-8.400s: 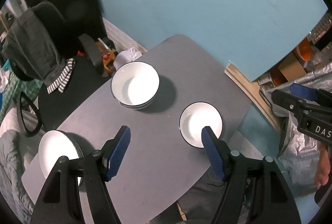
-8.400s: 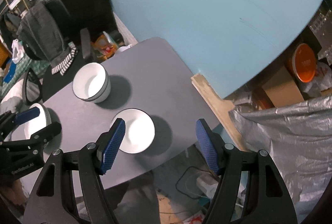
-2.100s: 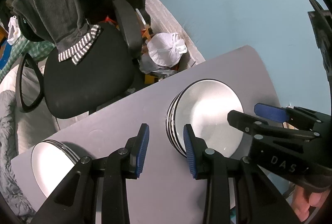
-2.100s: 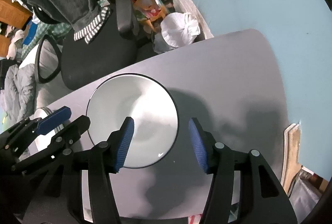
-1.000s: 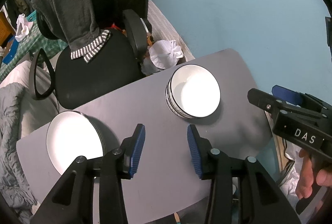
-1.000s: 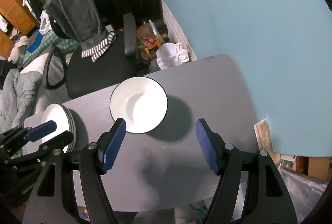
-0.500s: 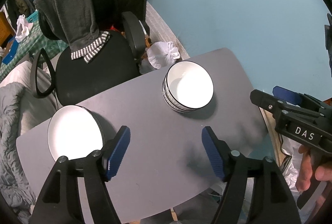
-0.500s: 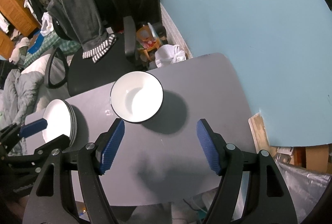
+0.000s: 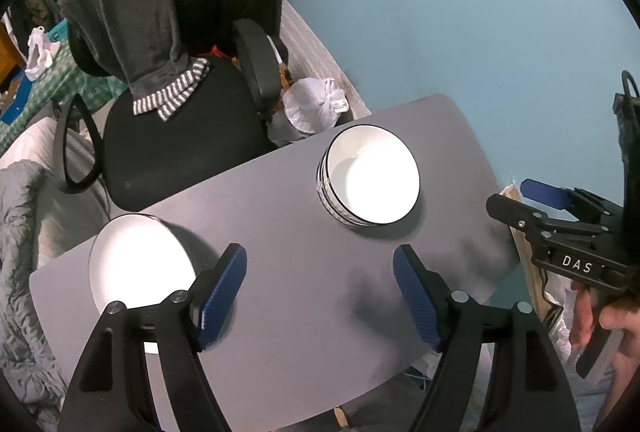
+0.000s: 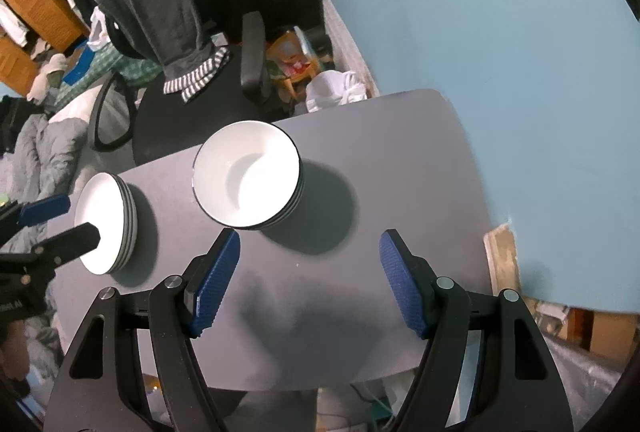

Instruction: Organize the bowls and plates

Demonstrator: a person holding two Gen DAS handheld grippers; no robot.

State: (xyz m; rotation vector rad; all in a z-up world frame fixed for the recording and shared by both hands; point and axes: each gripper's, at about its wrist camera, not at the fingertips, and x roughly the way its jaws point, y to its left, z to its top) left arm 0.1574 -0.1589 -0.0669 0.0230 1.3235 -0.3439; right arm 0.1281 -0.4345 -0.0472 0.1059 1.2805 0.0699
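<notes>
Both grippers hover empty above the stacked crockery.

Left gripper (image 9: pixel 320 288) and right gripper (image 10: pixel 310 282) hold their fingers wide apart above the grey bench (image 10: pixel 400 172); the bowl stack (image 10: pixel 248 180) lies beyond them, apparently four deep, the plate stack (image 9: pixel 136 264) at the left edge.

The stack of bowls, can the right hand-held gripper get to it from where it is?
Probably yes. The right hand-held gripper is open and empty, and the stack of bowls sits just ahead of its fingers on the grey table, with nothing between them. The stack of plates stands apart, off to the left.
</notes>
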